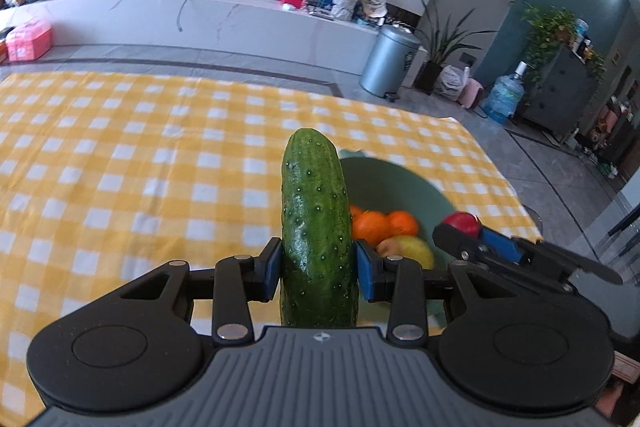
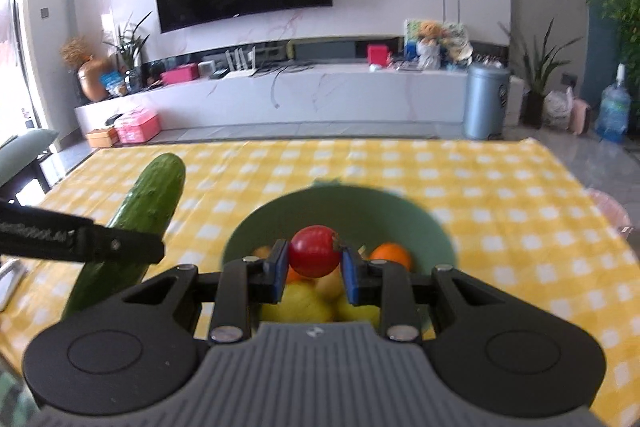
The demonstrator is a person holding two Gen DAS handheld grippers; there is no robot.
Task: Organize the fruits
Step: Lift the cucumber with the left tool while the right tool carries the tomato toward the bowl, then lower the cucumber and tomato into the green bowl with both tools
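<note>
Cucumber (image 1: 318, 227) fills the left gripper (image 1: 318, 263), both blue pads clamped on its sides, its rounded tip pointing up and away past the fingers. Just right of that claw, the right gripper (image 2: 314, 263) is closed on a red tomato (image 2: 314, 251), directly above the green bowl (image 2: 424, 223). Only the right wrist view looks down into the bowl past the claw: an orange (image 2: 390, 255) and yellow fruit (image 2: 298, 301) lie below the tomato. Yellow checked cloth (image 1: 120, 167) spreads beyond. Lettering on the left gripper's side is too blurred to read.
</note>
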